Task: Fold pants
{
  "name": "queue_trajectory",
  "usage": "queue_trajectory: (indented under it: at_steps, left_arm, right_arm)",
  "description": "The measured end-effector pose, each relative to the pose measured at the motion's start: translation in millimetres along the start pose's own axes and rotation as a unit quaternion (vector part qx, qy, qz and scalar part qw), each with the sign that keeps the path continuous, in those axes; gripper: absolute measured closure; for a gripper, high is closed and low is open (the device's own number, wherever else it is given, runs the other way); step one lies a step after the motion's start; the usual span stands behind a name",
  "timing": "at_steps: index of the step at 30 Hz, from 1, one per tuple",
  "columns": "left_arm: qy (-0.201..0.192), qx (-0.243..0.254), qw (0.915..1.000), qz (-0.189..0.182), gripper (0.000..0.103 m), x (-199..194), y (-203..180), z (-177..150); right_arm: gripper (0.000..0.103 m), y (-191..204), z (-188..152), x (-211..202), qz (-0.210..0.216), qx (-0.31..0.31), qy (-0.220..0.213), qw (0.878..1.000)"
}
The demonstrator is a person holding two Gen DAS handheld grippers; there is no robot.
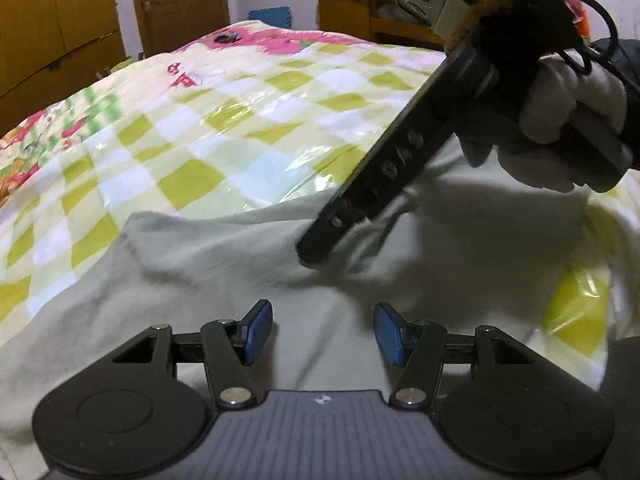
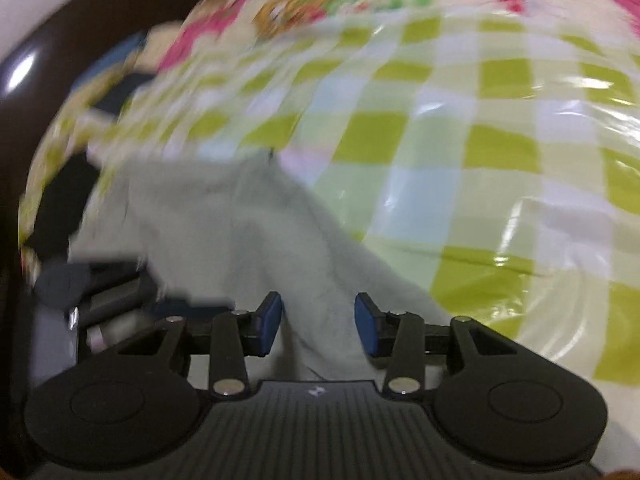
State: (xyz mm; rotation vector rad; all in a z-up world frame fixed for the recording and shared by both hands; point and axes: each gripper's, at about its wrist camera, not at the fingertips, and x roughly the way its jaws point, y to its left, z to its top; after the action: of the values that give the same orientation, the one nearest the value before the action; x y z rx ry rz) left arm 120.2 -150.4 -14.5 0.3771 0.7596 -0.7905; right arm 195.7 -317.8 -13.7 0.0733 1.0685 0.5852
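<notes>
Pale grey-white pants (image 1: 224,264) lie crumpled on a bed under a shiny green-and-white checked cover (image 1: 192,128). My left gripper (image 1: 325,332) hovers low over the pants, its blue pads wide apart with nothing pinched between them. My right gripper (image 1: 316,248), held by a white-gloved hand (image 1: 560,120), slants down from the upper right, and its tip touches the cloth just beyond the left gripper. In the blurred right wrist view, a raised ridge of the pants (image 2: 256,232) runs between the right gripper's (image 2: 318,322) parted pads. I see no squeeze on the cloth.
The checked cover (image 2: 460,152) spreads far and to the right, with a pink flowered part (image 1: 264,40) at the far end. Wooden wardrobes (image 1: 52,40), a door (image 1: 180,4) and a wooden desk (image 1: 360,16) stand beyond the bed. The bed's dark edge (image 2: 52,120) lies at the left.
</notes>
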Motion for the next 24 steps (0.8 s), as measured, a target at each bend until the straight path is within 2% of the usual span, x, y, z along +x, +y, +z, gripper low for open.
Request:
queue_trajectory:
  at_steps: [5,9,11,13,21,24]
  left_arm:
    - [0.008,-0.009,0.9999,0.000,0.034,4.6,3.2,-1.6]
    - [0.012,-0.004,0.9999,0.006,0.034,5.6,1.1,1.3]
    - [0.013,-0.003,0.9999,0.009,0.034,5.2,0.2,2.3]
    - [0.018,-0.003,0.9997,0.016,0.033,6.8,0.3,2.2]
    - [0.031,0.005,0.9989,0.036,0.028,12.0,-8.7,1.6]
    - [0.035,0.003,0.9985,0.042,0.028,12.9,-10.9,3.0]
  right_arm:
    - [0.061,5.5,6.5,7.6,0.007,-0.021,0.001,1.000]
    - [0.060,6.4,14.5,18.1,0.024,-0.021,0.027,0.999]
    - [0.067,14.0,17.0,16.9,0.010,-0.035,0.027,0.999]
    - [0.097,21.7,19.6,14.9,-0.013,-0.046,0.029,0.998]
    - [0.097,13.3,23.2,-4.1,-0.094,-0.025,-0.020,0.995]
    - [0.092,10.2,21.9,-8.5,-0.122,-0.014,-0.036,0.992]
